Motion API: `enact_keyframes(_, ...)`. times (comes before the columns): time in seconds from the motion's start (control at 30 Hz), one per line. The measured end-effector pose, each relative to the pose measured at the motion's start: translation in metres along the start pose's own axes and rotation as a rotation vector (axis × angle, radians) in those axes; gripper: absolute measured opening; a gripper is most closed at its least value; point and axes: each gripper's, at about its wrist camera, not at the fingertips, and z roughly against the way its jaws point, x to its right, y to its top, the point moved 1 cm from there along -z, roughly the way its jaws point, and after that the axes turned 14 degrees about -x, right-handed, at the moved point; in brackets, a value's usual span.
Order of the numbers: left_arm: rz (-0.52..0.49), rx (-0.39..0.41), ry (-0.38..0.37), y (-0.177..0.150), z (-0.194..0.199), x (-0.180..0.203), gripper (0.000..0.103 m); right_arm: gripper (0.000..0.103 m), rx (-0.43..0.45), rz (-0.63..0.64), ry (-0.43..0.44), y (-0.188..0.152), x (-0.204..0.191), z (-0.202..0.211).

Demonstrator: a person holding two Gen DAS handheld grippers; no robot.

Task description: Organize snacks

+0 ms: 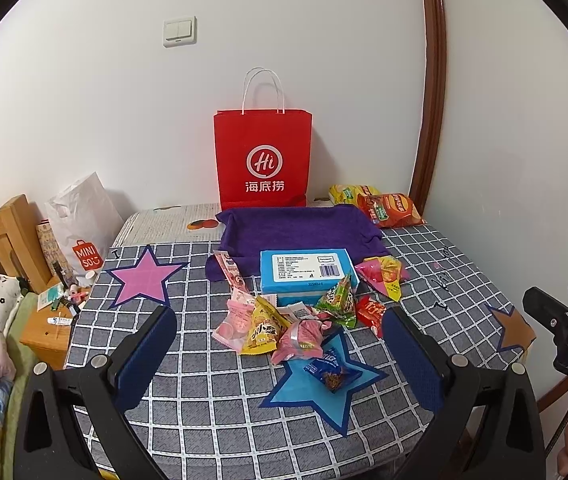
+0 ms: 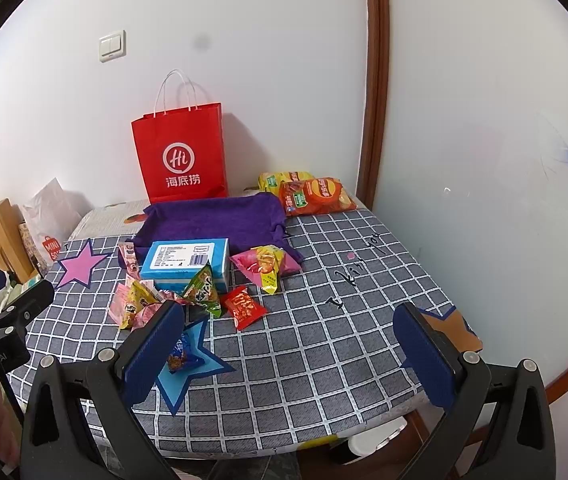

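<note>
- The left hand-held gripper (image 1: 280, 344) is hovering above the near edge of the bench (image 1: 212, 392), jaws spread wide and holding nothing; the right hand-held gripper (image 2: 288, 344) is hanging over the right half, equally wide and empty.
- Nearest, a small blue packet (image 1: 330, 372) is lying alone on the blue star (image 1: 324, 384). It is looking light and crinkly, probably slippery; pinching across its puffed middle is likely working better than catching a thin sealed edge.
- Just beyond, a heap of small sachets is crowding together: a pink pouch (image 1: 298, 340), a yellow triangle pack (image 1: 264, 328), a green triangle pack (image 1: 338, 298) and a red packet (image 1: 370, 312). All seem soft, air-filled and easy to crush, so a gentle closing is advisable, taking the outermost first.
- Behind them, the blue box (image 1: 304, 270) is sitting flat, touching the heap. It is appearing stiff and heavier; gripping across its short sides is probably suiting the wide jaws.
- A pink-and-yellow bag (image 1: 382, 274) is resting just right of the box, on the corner of the purple cloth (image 1: 296, 226).
- Farther back, two chip bags (image 1: 388, 208) are lying by the wall: bulky, light and fragile inside.
- The red paper bag (image 1: 262, 152) is standing upright against the wall, presumably the destination.
</note>
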Motion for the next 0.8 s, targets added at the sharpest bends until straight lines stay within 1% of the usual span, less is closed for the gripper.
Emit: enact_keyframes(0.8, -0.007, 0.005, 0.008, -0.0006, 0.0021, 0.0000, 0.103, 0.103, 0.006, 0.007, 0.009, 0.0008, -0.0029, -0.0003)
